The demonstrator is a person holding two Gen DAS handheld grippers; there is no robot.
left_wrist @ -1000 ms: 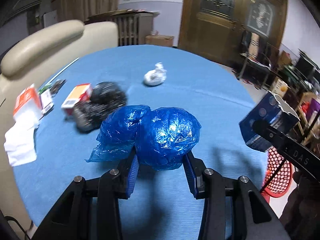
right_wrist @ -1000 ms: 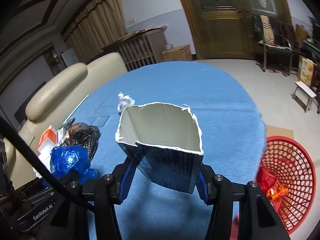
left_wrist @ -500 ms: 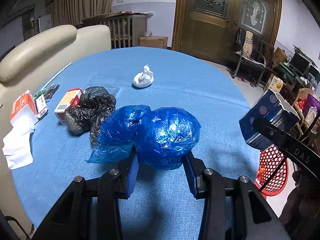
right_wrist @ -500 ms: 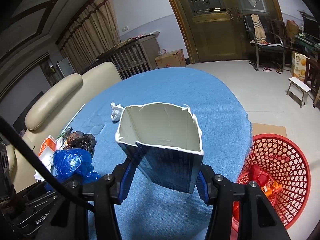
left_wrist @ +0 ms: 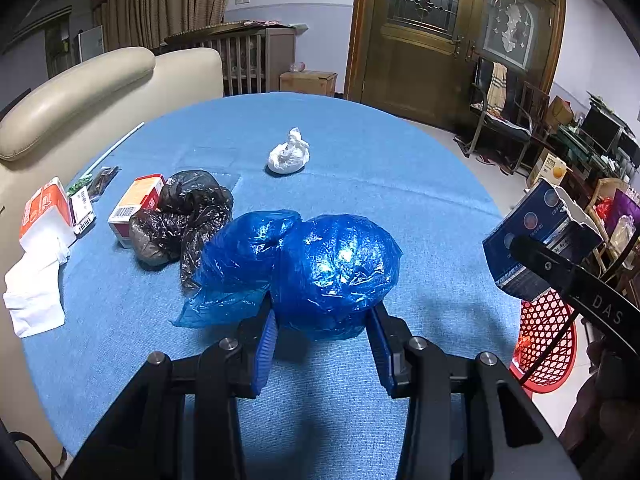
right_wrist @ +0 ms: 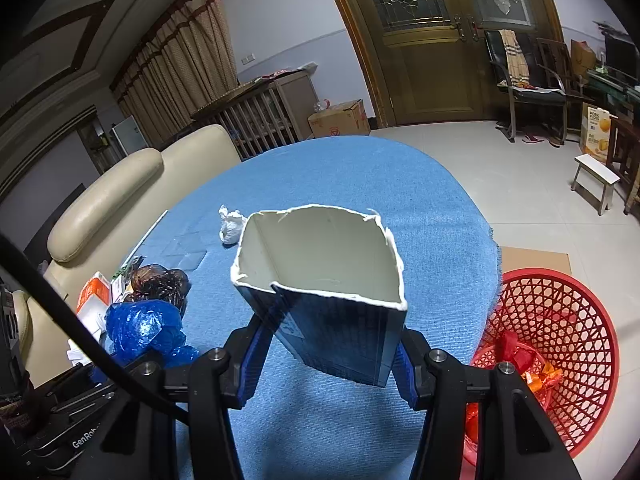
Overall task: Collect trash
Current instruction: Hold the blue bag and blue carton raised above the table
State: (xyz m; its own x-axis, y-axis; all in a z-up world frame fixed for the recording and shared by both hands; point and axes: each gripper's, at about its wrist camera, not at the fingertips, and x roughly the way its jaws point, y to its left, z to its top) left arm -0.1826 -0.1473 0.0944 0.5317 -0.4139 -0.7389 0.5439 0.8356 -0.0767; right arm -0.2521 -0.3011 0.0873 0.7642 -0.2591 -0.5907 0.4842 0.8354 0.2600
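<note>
Blue bag (left_wrist: 336, 272) sat clamped in the left claw (left_wrist: 320, 334), the torn box (right_wrist: 324, 296) in the right claw (right_wrist: 326, 358). Since a second ago, the basket (right_wrist: 560, 320) showed fuller at right, off the worktop (right_wrist: 400, 184); drop seemed next.

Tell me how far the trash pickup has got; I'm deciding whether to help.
Done: some wrappers already lie in the red basket. In hand: the left gripper clamps a blue plastic bag; the right gripper clamps a torn blue carton. Left on the table: a black bag, a white wad, small boxes.
</note>
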